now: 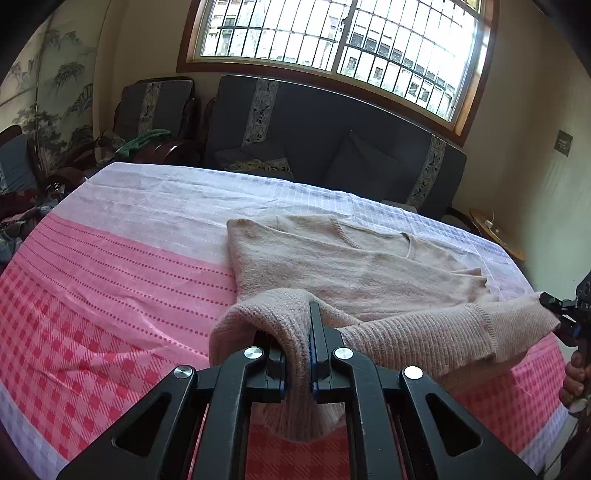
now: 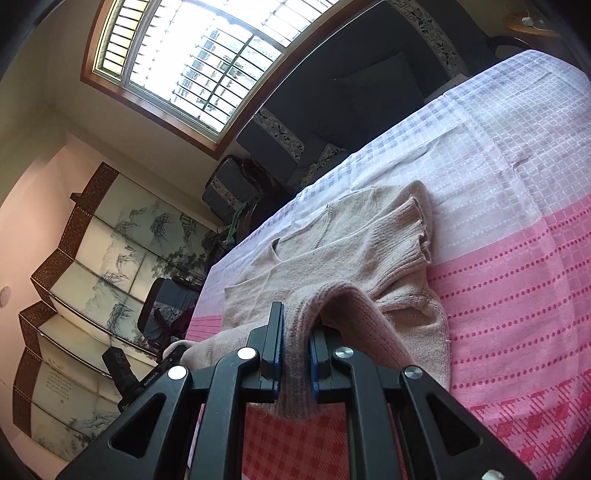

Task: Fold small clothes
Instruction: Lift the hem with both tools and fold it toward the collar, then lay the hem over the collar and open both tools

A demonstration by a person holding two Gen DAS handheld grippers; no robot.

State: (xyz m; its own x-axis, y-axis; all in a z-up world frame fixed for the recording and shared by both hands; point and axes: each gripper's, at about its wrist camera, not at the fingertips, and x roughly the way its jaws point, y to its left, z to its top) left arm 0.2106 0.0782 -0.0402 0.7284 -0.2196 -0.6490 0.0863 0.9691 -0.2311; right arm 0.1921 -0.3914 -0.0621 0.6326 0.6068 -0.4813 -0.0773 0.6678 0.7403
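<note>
A: Why are both grippers clamped on the sweater (image 1: 332,258)?

B: The left gripper (image 1: 298,354) and the right gripper (image 2: 295,354) each pinch the ribbed hem, so I think the bottom edge stays straight for folding.

A: Where is it?

B: On the pink cloth (image 1: 110,295), middle of the frame, collar toward the window (image 1: 332,33).

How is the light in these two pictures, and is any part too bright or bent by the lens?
Left wrist view: the barred window is overexposed at its right side, the sweater evenly lit and sharp. Right wrist view: the window glares white, and the cloth's edge curves from fisheye distortion.
</note>
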